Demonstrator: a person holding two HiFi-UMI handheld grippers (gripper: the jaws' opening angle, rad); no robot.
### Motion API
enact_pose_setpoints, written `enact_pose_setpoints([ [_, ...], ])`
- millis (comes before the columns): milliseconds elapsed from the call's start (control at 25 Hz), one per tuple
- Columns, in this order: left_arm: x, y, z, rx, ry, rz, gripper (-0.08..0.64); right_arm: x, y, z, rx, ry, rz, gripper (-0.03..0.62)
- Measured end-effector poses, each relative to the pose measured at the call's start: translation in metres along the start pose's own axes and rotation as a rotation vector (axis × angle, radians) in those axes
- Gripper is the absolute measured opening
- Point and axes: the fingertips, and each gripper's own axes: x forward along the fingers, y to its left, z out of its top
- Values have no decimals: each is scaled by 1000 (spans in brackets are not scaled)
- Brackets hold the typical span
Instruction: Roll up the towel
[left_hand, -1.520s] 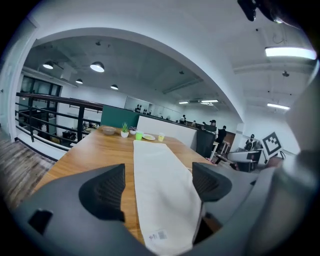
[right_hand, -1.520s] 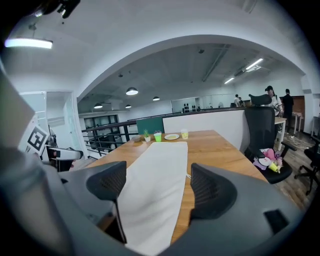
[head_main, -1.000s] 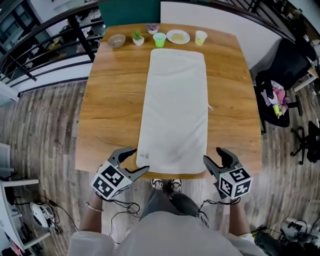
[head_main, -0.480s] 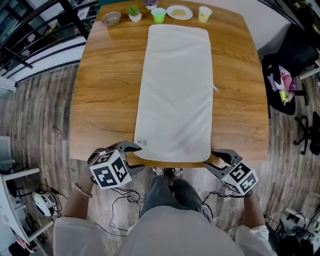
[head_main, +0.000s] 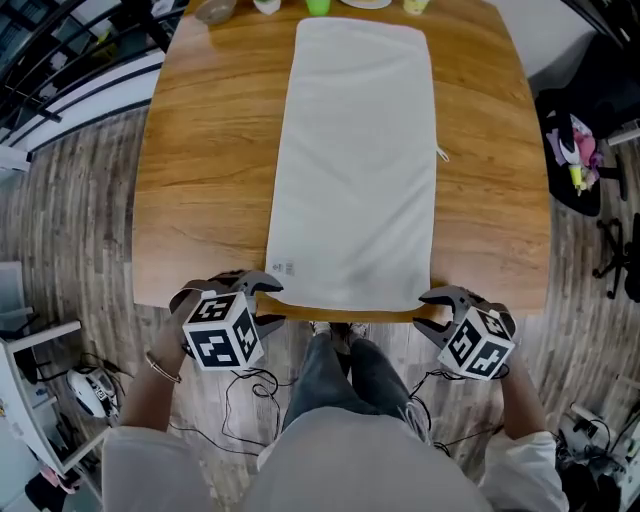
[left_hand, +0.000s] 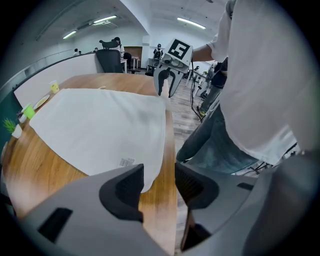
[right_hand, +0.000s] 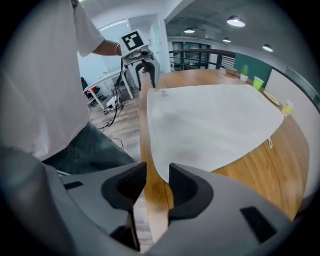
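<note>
A white towel lies flat and unrolled along the wooden table. My left gripper is at the towel's near left corner, by the table's front edge. In the left gripper view that corner lies between the jaws of my left gripper; the jaws have just been closing, and a gap still shows. My right gripper is at the near right corner. In the right gripper view that corner sits beside one pad of my right gripper; those jaws have also been closing and stand apart.
Along the table's far end stand a bowl, a green cup and a yellow cup. The person's legs are under the near edge. An office chair stands at the right, and cables lie on the floor.
Both grippers have dropped from below the table edge to the towel's near corners and rolled over. Their jaws stand narrower. The head view has tilted down, so the table's far end is cut off.
</note>
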Motion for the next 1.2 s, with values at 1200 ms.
enact_pose_setpoints([
  [1200,25,8,-20,12,26,-13,37,23,-5,-11,-116,97,8,13],
])
